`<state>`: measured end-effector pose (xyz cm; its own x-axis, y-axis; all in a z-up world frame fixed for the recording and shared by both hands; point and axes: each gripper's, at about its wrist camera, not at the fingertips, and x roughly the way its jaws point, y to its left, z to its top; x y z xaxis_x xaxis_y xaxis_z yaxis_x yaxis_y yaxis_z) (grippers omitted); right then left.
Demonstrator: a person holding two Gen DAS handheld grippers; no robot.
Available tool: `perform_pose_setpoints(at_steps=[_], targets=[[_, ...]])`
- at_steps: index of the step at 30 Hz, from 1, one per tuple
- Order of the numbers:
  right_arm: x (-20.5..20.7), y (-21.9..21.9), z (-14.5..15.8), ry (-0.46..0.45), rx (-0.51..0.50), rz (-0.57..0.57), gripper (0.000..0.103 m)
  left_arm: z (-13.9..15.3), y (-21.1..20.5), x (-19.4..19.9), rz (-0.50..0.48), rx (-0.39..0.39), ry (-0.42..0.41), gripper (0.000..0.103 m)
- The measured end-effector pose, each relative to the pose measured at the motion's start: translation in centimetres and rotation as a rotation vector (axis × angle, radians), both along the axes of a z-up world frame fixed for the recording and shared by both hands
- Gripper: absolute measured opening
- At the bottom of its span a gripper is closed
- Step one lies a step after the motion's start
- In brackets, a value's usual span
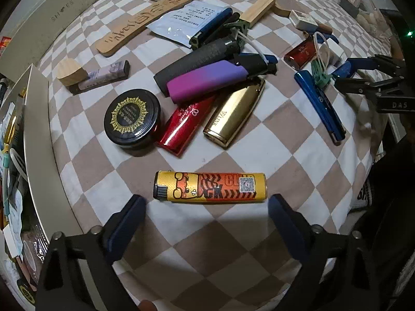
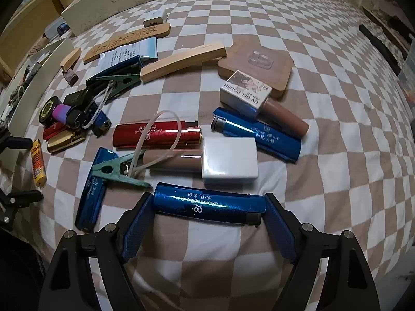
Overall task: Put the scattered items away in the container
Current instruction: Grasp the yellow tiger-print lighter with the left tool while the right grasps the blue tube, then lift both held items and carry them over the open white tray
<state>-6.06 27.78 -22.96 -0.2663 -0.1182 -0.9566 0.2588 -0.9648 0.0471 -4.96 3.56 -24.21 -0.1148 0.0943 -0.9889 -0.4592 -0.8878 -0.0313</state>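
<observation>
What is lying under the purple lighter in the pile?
The purple lighter rests on a red lighter and beside a gold lighter. Their upper ends are covered, so I cannot see them.

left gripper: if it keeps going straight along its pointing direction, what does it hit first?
Most likely the yellow cartoon-print lighter, lying crosswise just ahead of the left gripper, whose open fingers straddle its line. If the tips pass just short of it, they meet the checkered cloth instead; depth is hard to judge here.
</observation>
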Motion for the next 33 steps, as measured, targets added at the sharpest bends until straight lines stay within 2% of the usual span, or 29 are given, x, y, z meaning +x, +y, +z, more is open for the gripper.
perform_pose_setpoints(at_steps=[7, 20, 22, 28, 33], targets=[[-0.3, 0.0, 0.2, -0.026, -0.042, -0.042, 0.084, 0.3, 0.0, -0.7, 0.001, 0.005, -0.002, 0.083], [-0.4, -0.4, 0.1, -0.028, -0.027, -0.041, 0.084, 0.0, -1.9, -4.6, 0.119, 0.103, -0.075, 0.084], [-0.4, -0.4, 0.1, -0.028, -0.025, -0.04, 0.084, -0.1, -0.6, -3.8, 0.132, 0.109, -0.075, 0.085], [-0.3, -0.3, 0.0, -0.029, -0.024, -0.038, 0.084, -0.1, 0.0, -5.0, 0.093, 0.052, -0.002, 0.088], [-0.3, -0.2, 0.1, -0.028, -0.026, -0.037, 0.084, -0.5, 0.4, -5.9, 0.058, 0.018, 0.005, 0.086]])
